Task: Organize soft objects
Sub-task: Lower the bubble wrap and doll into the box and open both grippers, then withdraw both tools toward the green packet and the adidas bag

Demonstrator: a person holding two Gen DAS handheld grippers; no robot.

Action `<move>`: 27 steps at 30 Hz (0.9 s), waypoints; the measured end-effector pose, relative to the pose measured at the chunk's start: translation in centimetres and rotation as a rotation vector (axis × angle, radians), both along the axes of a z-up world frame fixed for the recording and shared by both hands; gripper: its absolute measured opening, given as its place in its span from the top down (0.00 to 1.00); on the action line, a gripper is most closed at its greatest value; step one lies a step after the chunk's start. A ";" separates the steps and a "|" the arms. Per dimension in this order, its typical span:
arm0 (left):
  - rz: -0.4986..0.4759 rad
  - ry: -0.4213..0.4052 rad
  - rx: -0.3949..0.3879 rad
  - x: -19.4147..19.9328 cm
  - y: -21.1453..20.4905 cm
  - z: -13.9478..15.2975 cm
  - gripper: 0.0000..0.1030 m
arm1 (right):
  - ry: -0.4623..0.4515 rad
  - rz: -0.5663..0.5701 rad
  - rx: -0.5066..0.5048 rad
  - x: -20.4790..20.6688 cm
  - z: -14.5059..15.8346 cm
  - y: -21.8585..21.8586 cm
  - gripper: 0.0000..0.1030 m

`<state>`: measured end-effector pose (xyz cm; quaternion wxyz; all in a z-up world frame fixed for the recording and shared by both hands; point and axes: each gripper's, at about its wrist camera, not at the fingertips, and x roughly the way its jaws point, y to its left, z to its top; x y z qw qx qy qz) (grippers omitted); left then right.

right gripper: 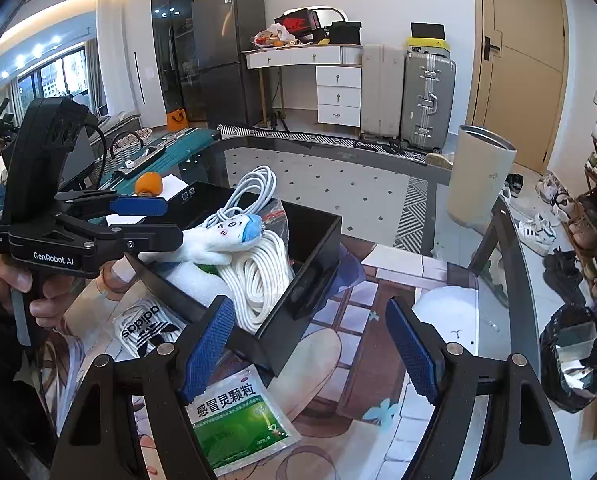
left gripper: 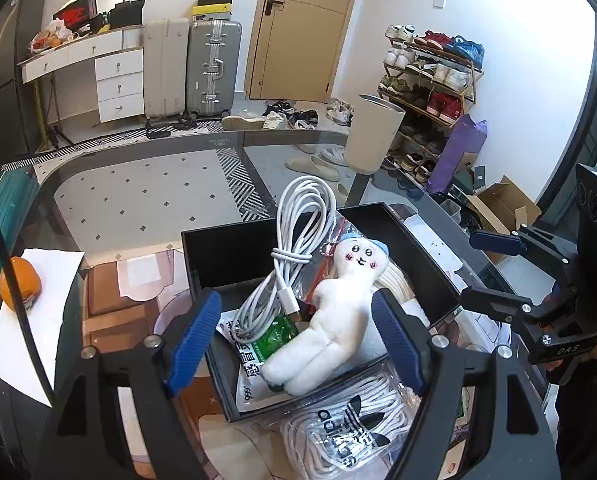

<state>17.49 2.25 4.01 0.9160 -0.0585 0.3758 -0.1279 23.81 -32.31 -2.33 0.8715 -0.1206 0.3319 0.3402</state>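
A black open box [left gripper: 234, 252] [right gripper: 318, 256] sits on the glass table. In it lie a white plush doll with a blue cap [left gripper: 338, 312] [right gripper: 222, 236], a coiled white cable [left gripper: 298, 240] [right gripper: 254, 188], white rope [right gripper: 258, 280] and a green-white medicine sachet [left gripper: 266, 340]. My left gripper [left gripper: 298, 340] [right gripper: 158, 220] is open, its pads either side of the doll's legs over the box's near edge. My right gripper [right gripper: 310, 348] [left gripper: 478, 268] is open and empty, just right of the box. An Adidas bag of white laces [left gripper: 346, 428] [right gripper: 146, 328] lies beside the box. Another sachet [right gripper: 238, 420] lies under the right gripper.
An orange [left gripper: 20, 284] [right gripper: 148, 184] rests on white paper [left gripper: 30, 332] at the table's left. A beige cylinder bin [left gripper: 372, 136] [right gripper: 478, 180] stands beyond the table. Suitcases [left gripper: 214, 68], a desk with drawers [left gripper: 118, 76], a shoe rack [left gripper: 430, 80] and a black-bagged bin [right gripper: 574, 360] surround it.
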 end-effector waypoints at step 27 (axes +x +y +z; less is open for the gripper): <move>0.057 -0.068 0.109 -8.8 -1.6 -1.9 0.00 | 0.066 0.045 -0.064 -6.1 -4.6 -0.1 0.01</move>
